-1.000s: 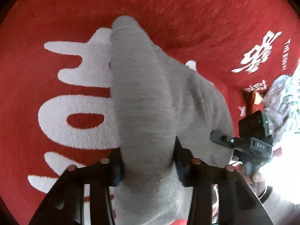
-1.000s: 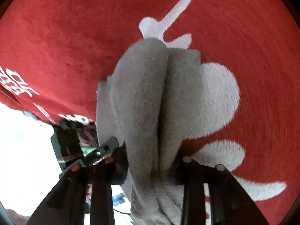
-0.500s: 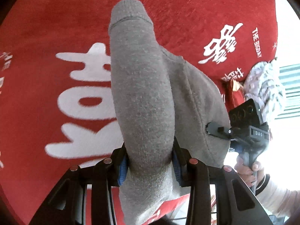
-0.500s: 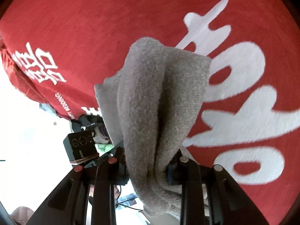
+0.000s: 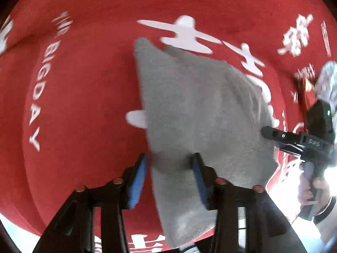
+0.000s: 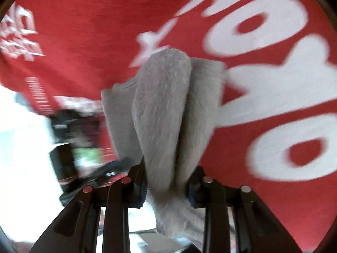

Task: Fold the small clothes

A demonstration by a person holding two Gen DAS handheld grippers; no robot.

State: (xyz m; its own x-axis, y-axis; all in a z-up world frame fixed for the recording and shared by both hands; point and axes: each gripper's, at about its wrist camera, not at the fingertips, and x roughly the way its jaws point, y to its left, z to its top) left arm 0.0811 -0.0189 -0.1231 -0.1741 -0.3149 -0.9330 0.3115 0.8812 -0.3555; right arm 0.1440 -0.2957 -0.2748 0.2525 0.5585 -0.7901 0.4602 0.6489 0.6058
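A small grey knitted garment (image 5: 200, 109) lies spread over the red printed cloth (image 5: 84, 84). My left gripper (image 5: 169, 156) straddles its near edge. Its jaws are opening: the left blue pad (image 5: 140, 179) stands clear of the fabric and nothing is pinched. In the right wrist view the same grey garment (image 6: 164, 109) is bunched into two upright folds. My right gripper (image 6: 168, 168) has that fabric filling its gap against both pads while its jaws begin opening. The left wrist view also shows the right gripper (image 5: 271, 133) at the garment's right edge, held by a hand (image 5: 311, 189).
The red cloth (image 6: 84, 31) carries large white lettering and covers the whole work surface. A pale patterned fabric (image 5: 326, 80) sits at its far right edge. The left hand-held gripper (image 6: 111, 168) appears blurred at the garment's left side. Bright floor lies beyond the cloth's edge.
The left jaws have widened and let go of the grey fold, which now lies flatter on the red cloth. Both cameras have swept across the cloth. The right jaws still hold bunched fabric.
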